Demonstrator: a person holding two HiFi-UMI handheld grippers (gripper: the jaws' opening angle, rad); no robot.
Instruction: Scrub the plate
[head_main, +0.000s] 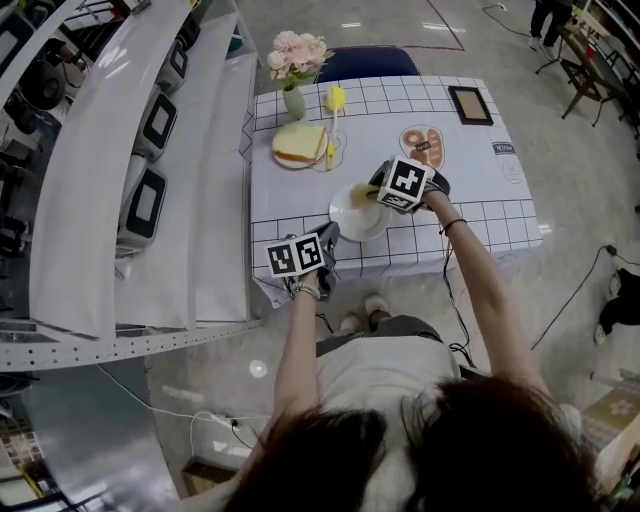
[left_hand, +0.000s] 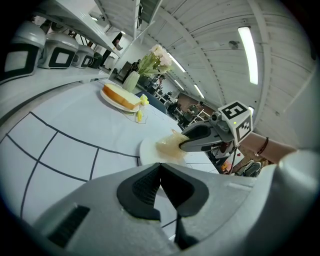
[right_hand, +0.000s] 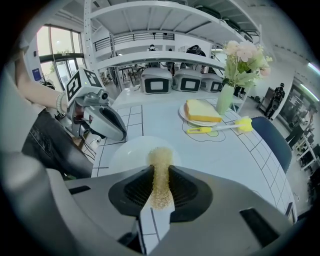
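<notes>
A white plate (head_main: 352, 216) lies on the grid-patterned tablecloth near the table's front edge. My left gripper (head_main: 328, 234) reaches it from the front left, jaws closed on its near rim; in the left gripper view the plate (left_hand: 150, 149) runs in under the closed pads (left_hand: 145, 187). My right gripper (head_main: 376, 192) comes in from the right, shut on a yellowish mesh scrubber (head_main: 364, 195). The scrubber (right_hand: 161, 167) sticks out between the pads and rests on the plate (right_hand: 127, 152). From the left gripper view, the scrubber (left_hand: 169, 146) presses on the plate's far side.
Behind the plate stand a dish with a slab of bread (head_main: 298, 146), a yellow brush (head_main: 334, 101) and a vase of flowers (head_main: 294, 62). An oval mat (head_main: 422, 146) and a framed picture (head_main: 470, 104) lie at the back right. Shelves with appliances (head_main: 150, 125) run along the left.
</notes>
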